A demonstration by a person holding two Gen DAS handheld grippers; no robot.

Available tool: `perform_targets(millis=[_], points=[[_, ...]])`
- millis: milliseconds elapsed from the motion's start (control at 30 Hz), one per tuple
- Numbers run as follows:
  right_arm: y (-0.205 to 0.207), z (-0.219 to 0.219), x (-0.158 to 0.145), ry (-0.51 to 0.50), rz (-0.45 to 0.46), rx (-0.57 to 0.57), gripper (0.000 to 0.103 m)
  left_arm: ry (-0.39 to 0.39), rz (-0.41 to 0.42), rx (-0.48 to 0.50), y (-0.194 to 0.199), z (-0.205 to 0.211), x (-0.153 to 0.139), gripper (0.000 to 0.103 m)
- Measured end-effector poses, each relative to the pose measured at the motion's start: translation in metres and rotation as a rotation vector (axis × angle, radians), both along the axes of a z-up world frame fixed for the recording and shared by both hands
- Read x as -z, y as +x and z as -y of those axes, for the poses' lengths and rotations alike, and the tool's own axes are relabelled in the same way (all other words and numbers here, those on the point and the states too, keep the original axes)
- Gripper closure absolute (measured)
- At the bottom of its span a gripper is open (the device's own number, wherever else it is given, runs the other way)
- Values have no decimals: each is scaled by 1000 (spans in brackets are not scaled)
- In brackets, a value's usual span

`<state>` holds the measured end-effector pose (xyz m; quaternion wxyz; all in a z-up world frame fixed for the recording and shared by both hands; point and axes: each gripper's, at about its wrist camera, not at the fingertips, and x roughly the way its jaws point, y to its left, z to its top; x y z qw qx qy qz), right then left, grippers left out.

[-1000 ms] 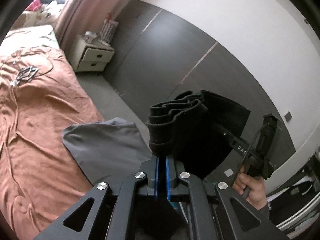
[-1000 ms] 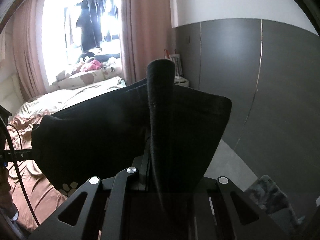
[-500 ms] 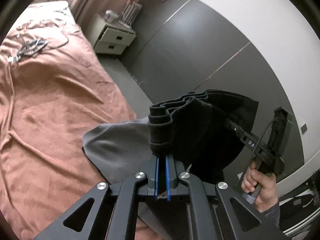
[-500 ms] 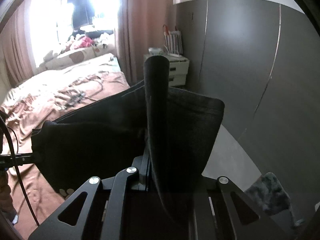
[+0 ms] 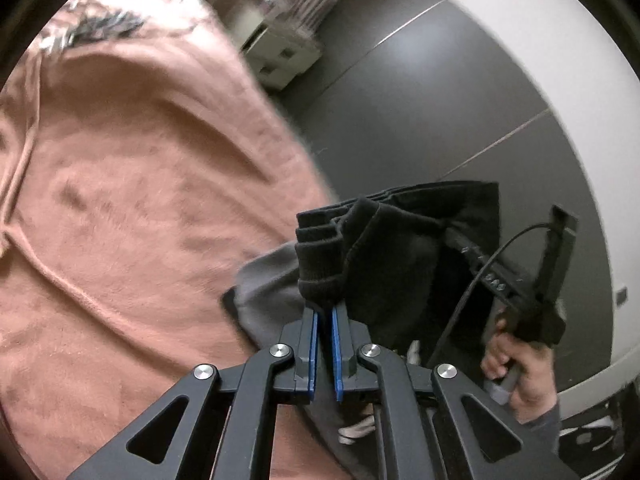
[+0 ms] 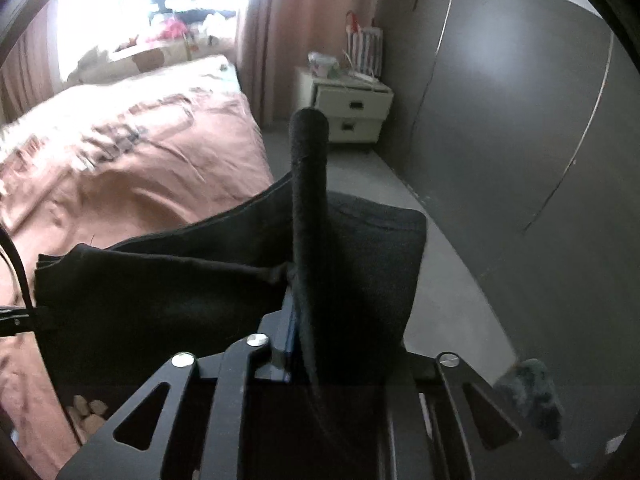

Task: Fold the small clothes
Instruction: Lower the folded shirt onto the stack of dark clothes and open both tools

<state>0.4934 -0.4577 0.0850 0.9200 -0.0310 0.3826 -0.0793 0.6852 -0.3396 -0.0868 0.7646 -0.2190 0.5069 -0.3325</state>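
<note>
A black garment (image 5: 384, 248) hangs stretched between my two grippers, just above the pink bed cover (image 5: 140, 200). My left gripper (image 5: 323, 308) is shut on its bunched ribbed hem. A grey garment (image 5: 268, 280) lies on the bed right beneath it. In the right wrist view the black garment (image 6: 160, 300) spreads to the left, and one folded edge stands upright between the jaws of my right gripper (image 6: 304, 312). Those jaws are opening with the cloth still between them. The cloth hides the right finger.
A hand (image 5: 520, 368) holds the right gripper's handle over the bed's edge. A white nightstand (image 6: 352, 100) stands by the dark wall panels, with grey floor (image 6: 440, 280) beside the bed. A dark fluffy item (image 6: 528, 392) lies on the floor at lower right.
Both grippers have come down toward the bed with the black garment between them. The pink cover and grey garment now look much nearer. The cloth left of the right gripper has slackened into a fold.
</note>
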Motion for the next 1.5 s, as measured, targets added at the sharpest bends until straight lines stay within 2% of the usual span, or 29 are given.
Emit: perform_targets(millis=[67, 100, 133, 167, 200, 267, 367, 433, 467, 500, 567, 600, 667, 767, 867, 967, 1033, 1233, 1333, 1500], points=[[5, 4, 2, -27, -22, 30, 63, 84, -36, -50, 8, -5, 11, 94], [0, 9, -2, -23, -6, 43, 56, 96, -33, -66, 10, -8, 13, 94], [-8, 16, -11, -17, 25, 67, 51, 94, -21, -68, 10, -11, 13, 89], [-16, 24, -18, -6, 50, 85, 40, 99, -10, -67, 11, -12, 12, 79], [-23, 29, -24, 7, 67, 94, 37, 109, 1, -69, 10, -13, 11, 72], [-44, 42, -36, 39, 93, 114, 37, 121, 15, -82, 10, -15, 9, 60], [-66, 62, -45, 105, 109, 129, 37, 121, 31, -74, 10, -10, 6, 48], [-77, 66, -41, 140, 80, 112, 37, 133, 33, -67, 13, -6, 9, 40], [-81, 68, -36, 154, 45, 98, 41, 141, 36, -60, 15, -1, 10, 38], [-83, 68, -27, 167, 6, 85, 51, 140, 41, -48, 16, 3, 13, 37], [-82, 73, -15, 209, -70, 52, 64, 150, 46, -17, 16, 11, 18, 37], [-81, 76, -9, 202, -97, 45, 67, 176, 46, -11, 19, 17, 23, 37], [-80, 85, -1, 114, -136, 78, 71, 191, 42, -18, 24, 23, 30, 37], [-81, 112, 3, 21, -147, 170, 71, 193, 35, -36, 31, 25, 37, 33], [-107, 142, -11, 97, -105, 222, 74, 221, 61, -36, 27, 25, 31, 32], [-152, 158, -37, 150, -8, 183, 74, 251, 93, -42, 17, 20, 21, 32], [-184, 165, -47, 199, 33, 155, 74, 235, 78, -40, 12, 18, 20, 32], [-255, 171, -41, 263, 94, 85, 74, 262, 63, -48, -8, 20, 10, 32], [-276, 163, -20, 274, 87, 70, 74, 272, 74, -45, -23, 23, 6, 31], [-300, 178, 3, 267, 50, 135, 74, 297, 58, -9, -46, 36, 12, 29]])
